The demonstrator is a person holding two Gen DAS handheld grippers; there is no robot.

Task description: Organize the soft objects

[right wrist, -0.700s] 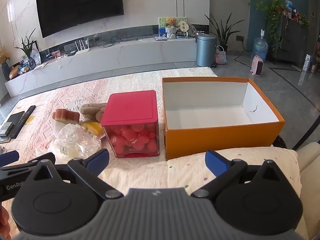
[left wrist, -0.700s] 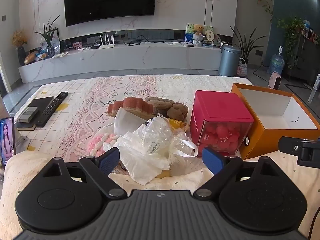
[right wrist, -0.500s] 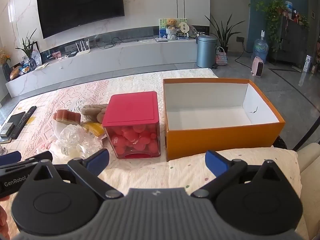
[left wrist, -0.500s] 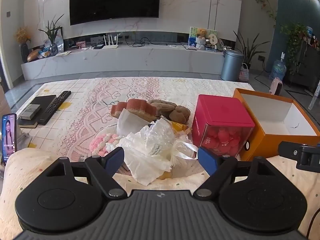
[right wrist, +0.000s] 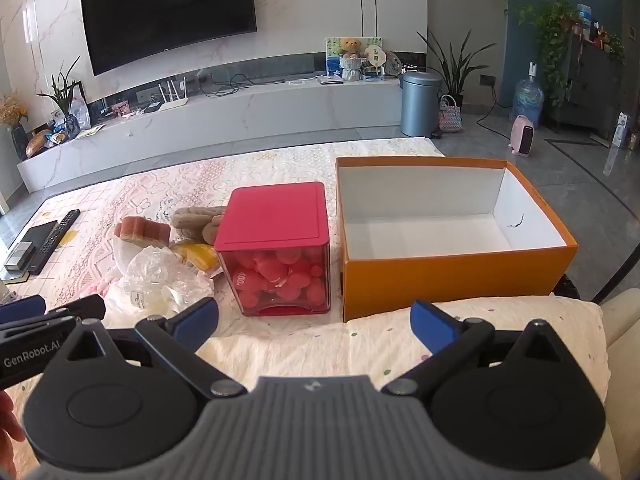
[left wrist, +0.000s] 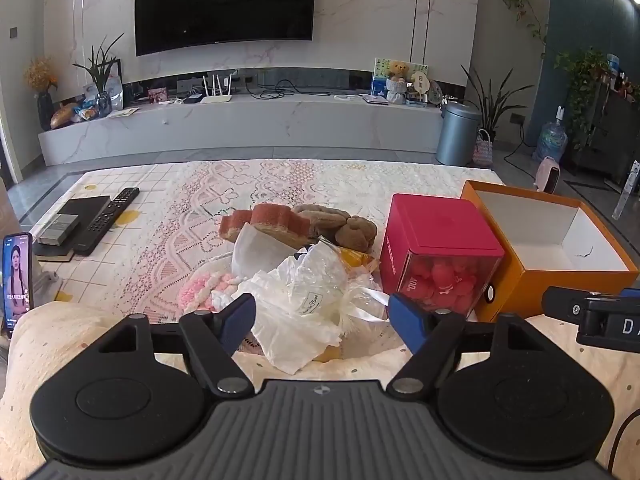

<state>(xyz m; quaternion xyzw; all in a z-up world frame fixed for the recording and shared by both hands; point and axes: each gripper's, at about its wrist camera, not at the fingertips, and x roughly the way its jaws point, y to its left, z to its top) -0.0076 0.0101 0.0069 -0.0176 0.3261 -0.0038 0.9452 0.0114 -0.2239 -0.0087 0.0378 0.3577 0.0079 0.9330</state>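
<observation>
A heap of soft things lies on the lace-covered table: a crumpled white plastic bag point(left wrist: 304, 308), a red-brown sponge point(left wrist: 268, 220), a brown plush toy point(left wrist: 340, 224), a pink knitted piece point(left wrist: 200, 290) and a yellow item point(left wrist: 354, 258). The bag point(right wrist: 160, 276) and sponge point(right wrist: 142, 230) also show in the right wrist view. An open, empty orange box point(right wrist: 448, 272) stands at the right. My left gripper point(left wrist: 322, 320) is open, just in front of the bag. My right gripper point(right wrist: 314, 322) is open, in front of the orange box and red container.
A clear container with a red lid point(left wrist: 440, 256), full of pink-red pieces, stands between the heap and the orange box point(left wrist: 540, 280). A remote point(left wrist: 108, 220), a black case and a phone point(left wrist: 16, 276) lie at the left. A cream cushion point(right wrist: 360, 344) lies under both grippers.
Both views have shifted slightly: the left gripper has risen and its jaws have closed in a little. The right gripper has barely moved. Nothing was picked up.
</observation>
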